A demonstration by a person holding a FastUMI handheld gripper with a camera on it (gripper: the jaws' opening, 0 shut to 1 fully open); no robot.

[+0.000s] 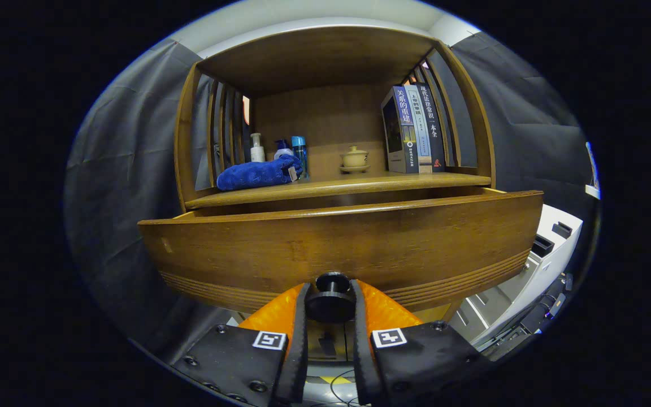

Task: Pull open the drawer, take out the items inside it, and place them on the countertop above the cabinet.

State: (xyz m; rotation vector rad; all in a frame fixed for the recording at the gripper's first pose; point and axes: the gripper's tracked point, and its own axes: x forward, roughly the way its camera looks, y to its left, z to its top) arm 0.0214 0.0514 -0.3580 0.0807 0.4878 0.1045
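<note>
A wooden cabinet (325, 113) is being faced; its drawer (337, 243) is standing pulled out below the countertop (337, 185), and the drawer's knob (331, 297) is being clamped by the gripper (330, 308).

Dim, warm overhead light; fisheye bends the drawer front (337, 243), the shelf recess (325, 124) sits shadowed, perhaps slightly soft at edges.

The gripper (330, 308) clamps a matt dark knob (331, 294) on the smooth, satin-varnished wooden drawer (337, 243); far left, a fuzzy cloth (257, 173).
</note>
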